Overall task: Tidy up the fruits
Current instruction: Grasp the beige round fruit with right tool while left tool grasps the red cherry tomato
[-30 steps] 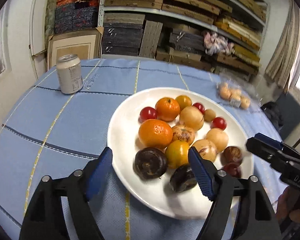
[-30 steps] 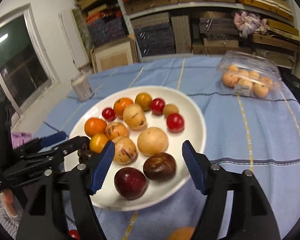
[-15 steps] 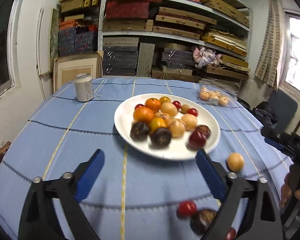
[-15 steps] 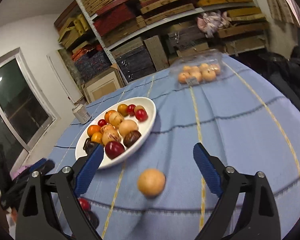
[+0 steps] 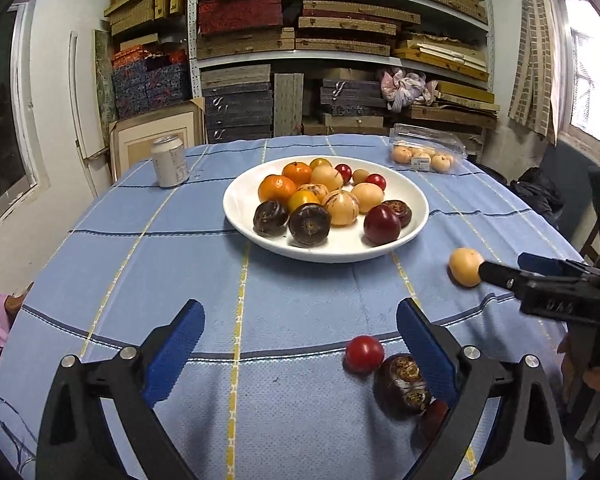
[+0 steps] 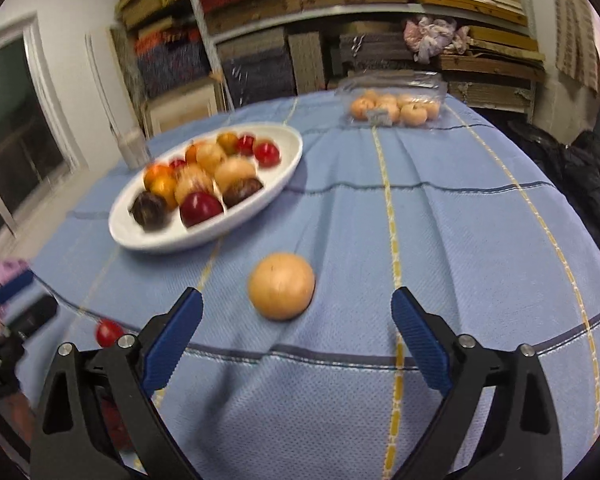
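Tools (image 5: 298, 332) (image 6: 296, 322) gape; three fruits (image 5: 364, 354) lie loose.

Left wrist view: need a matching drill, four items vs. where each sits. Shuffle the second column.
Items:
1. drink can
2. clear clamshell box
3. tan round fruit
4. small red fruit

Places:
A. on the cloth beside a dark fruit, near edge
B. far right of the table
C. far left of the table
D. alone on the cloth, right of the white plate

Pairs: 1-C, 2-B, 3-D, 4-A

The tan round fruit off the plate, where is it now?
The tan fruit lies on the blue tablecloth, just ahead of the right gripper, nearer than the white plate.
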A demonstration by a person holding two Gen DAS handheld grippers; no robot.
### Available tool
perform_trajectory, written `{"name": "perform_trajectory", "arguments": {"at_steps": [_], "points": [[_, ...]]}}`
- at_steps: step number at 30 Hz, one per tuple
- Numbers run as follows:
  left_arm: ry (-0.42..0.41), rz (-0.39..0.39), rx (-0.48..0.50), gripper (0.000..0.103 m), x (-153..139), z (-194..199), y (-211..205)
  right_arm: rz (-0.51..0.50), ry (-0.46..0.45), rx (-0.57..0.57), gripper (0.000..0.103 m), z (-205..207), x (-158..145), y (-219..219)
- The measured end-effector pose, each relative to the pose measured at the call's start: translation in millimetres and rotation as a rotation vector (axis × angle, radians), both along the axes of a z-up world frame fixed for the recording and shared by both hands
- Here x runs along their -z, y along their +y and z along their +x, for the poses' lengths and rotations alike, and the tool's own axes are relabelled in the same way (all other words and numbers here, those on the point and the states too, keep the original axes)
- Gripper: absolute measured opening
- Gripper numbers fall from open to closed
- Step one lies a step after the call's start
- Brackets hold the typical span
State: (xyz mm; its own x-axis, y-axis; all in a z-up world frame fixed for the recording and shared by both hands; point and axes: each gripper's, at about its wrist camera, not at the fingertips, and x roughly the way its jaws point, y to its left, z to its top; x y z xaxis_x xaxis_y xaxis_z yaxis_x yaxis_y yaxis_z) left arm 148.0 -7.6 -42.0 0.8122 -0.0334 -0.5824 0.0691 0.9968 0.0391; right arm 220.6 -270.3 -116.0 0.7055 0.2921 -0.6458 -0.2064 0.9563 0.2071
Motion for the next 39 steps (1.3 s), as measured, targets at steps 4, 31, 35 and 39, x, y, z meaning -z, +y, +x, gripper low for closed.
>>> {"name": "perform_trajectory", "arguments": {"at_steps": [4, 31, 35, 39], "points": [[0.005, -0.002, -0.011, 0.097, 0.8, 0.9, 3.2, 0.003, 0.031, 0.005, 0.093, 6.7, 4.7, -1.4], [0.112, -0.053, -0.025, 0.097, 15.4, 12.3, 15.0, -0.054, 0.078, -0.073, 0.042, 37.3, 10.9, 19.5], [0.126, -0.043, -0.023, 0.097, 18.6, 14.4, 14.1, -0.06, 0.016, -0.065, 0.042, 28.2, -0.6, 15.0], [0.131, -0.054, -0.002, 0.097, 20.2, 16.0, 12.2, 0.006, 0.004, -0.066, 0.042, 21.8, -7.6, 4.3]]}}
